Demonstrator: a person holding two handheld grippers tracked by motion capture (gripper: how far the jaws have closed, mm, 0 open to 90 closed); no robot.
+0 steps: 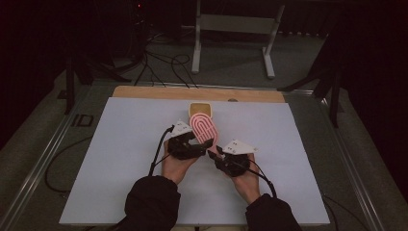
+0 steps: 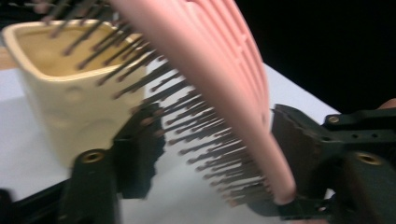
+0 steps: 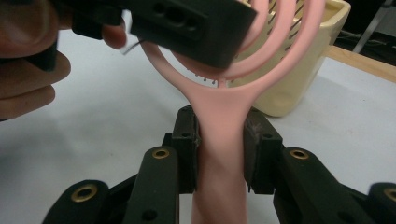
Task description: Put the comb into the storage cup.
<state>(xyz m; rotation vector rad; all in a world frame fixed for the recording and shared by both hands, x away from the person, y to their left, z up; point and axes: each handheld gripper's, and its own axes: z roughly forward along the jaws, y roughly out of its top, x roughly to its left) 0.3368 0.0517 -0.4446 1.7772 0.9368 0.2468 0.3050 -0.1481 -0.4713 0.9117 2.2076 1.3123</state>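
The high view looks forward and down on the white tabletop (image 1: 120, 159) from above the person's side. Each gripper view sits close behind its own jaws, looking along them. All three share the pink brush (image 1: 204, 129) and the cream holder (image 1: 200, 109).

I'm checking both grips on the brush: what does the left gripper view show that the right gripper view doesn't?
The left gripper view alone shows the dark bristles between the left gripper's jaws, one pad on the bristle tips, the other behind the pink back. The right gripper view alone shows the pink handle clamped by the right gripper, and the wooden table edge. Both show the pink hairbrush, the cream cup and the white table cover.
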